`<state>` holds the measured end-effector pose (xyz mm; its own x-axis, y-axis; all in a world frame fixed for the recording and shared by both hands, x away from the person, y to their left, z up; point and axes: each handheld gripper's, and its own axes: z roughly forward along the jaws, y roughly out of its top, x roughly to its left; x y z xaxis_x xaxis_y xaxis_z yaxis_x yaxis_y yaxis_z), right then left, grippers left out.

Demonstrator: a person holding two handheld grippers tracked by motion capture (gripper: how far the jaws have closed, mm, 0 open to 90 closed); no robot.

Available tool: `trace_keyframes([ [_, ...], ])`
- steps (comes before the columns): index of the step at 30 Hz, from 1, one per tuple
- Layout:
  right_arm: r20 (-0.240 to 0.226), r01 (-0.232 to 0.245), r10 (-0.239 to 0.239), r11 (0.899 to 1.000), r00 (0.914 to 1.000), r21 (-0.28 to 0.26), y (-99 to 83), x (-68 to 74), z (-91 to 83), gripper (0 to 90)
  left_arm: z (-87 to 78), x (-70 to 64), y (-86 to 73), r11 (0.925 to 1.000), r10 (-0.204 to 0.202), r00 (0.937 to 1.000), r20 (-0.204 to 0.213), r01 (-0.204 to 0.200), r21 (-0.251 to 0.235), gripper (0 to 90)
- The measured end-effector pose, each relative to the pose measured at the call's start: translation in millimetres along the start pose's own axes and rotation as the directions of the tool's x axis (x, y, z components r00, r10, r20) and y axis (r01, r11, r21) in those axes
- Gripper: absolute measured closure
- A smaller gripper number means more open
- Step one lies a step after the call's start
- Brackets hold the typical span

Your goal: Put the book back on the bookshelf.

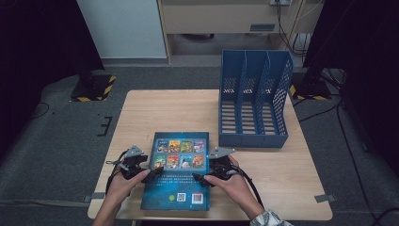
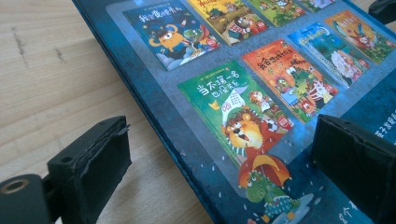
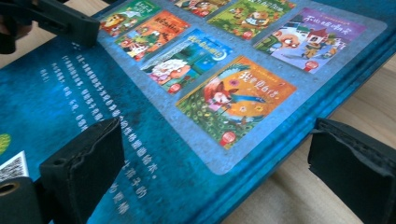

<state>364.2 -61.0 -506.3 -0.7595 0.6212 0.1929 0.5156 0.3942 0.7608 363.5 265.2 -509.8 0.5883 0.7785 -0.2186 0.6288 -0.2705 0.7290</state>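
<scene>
High view showed a blue picture book (image 1: 176, 172) lying flat at the tabletop's (image 1: 291, 183) near edge, the blue file rack (image 1: 254, 99) beyond it to the right. Left gripper (image 1: 149, 175) and right gripper (image 1: 200, 179) straddled its side edges, jaws apart. Closing both squarely on the edges would likely lift it evenly.

A rectangular table with a pale wooden top (image 1: 155, 110) is seen standing on a grey carpeted floor (image 1: 61, 141). A flat blue picture book (image 1: 176, 188), back cover up, with two rows of small colourful cover pictures, is laid directly on the wood near the front edge, a little left of the middle. A blue plastic file rack (image 1: 254, 101) with perforated dividers and three open compartments is set upright on the right rear part of the top, well apart from the book. Knots and grain lines are shown in the wood (image 2: 51, 79) beside the book's edge (image 2: 154, 116) in the left gripper view, and bare wood (image 3: 369, 107) is shown beside its other edge in the right gripper view.
</scene>
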Motion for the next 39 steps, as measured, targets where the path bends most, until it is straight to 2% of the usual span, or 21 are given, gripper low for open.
trace_keyframes([
  [3, 0.011, 0.013, -0.013, 1.0, 0.9999, 0.008, -1.0, -1.3, 3.1, 1.8, 1.3, 2.6, -0.4, 0.9999, -0.014, 0.9996, 0.023, 0.014, 0.007, 3.9],
  [10, -0.017, -0.034, 0.034, 0.999, 0.9993, 0.013, -1.4, -7.2, 7.3, 0.2, 5.4, 4.2, -0.9, 0.9992, -0.038, 0.9966, 0.073, 0.037, 0.014, 3.9],
  [16, -0.012, -0.04, 0.04, 0.999, 0.9991, 0.007, -1.3, -7.6, 8.1, 0.1, 10.3, 4.4, 0.0, 0.9986, -0.047, 0.9926, 0.112, 0.044, 0.031, 2.9],
  [21, -0.024, -0.055, 0.055, 0.998, 0.9982, 0.008, -1.6, -9.6, 8.8, 0.2, 10.6, 3.8, 0.3, 0.9985, -0.049, 0.9927, 0.11, 0.046, 0.031, 2.7],
  [25, -0.052, -0.072, 0.073, 0.997, 0.996, 0.012, -2.4, -11.5, 11.3, 0.6, 10.6, 3.6, 0.9, 0.9984, -0.049, 0.9929, 0.109, 0.045, 0.035, 2.7],
  [29, -0.052, -0.078, 0.079, 0.997, 0.9956, 0.01, -2.0, -10.7, 12.6, 0.7, 10.5, 3.6, 2.1, 0.9982, -0.047, 0.993, 0.108, 0.043, 0.043, 2.7],
  [32, -0.046, -0.074, 0.075, 0.997, 0.9961, 0.014, -1.4, -9.9, 12.3, 0.7, 10.4, 3.7, 2.4, 0.9981, -0.047, 0.993, 0.108, 0.043, 0.046, 3.1],
  [36, -0.044, -0.052, 0.054, 0.997, 0.9976, 0.051, 3.0, -9.5, 10.2, 0.8, 7.9, 6.4, 3.8, 0.9974, -0.055, 0.9921, 0.113, 0.049, 0.054, 6.4],
  [39, -0.024, -0.04, 0.042, 0.997, 0.9988, 0.067, 6.5, -7.1, 8.6, 1.3, 6.6, 5.0, 5.4, 0.9976, -0.054, 0.9929, 0.106, 0.049, 0.048, 6.5],
])
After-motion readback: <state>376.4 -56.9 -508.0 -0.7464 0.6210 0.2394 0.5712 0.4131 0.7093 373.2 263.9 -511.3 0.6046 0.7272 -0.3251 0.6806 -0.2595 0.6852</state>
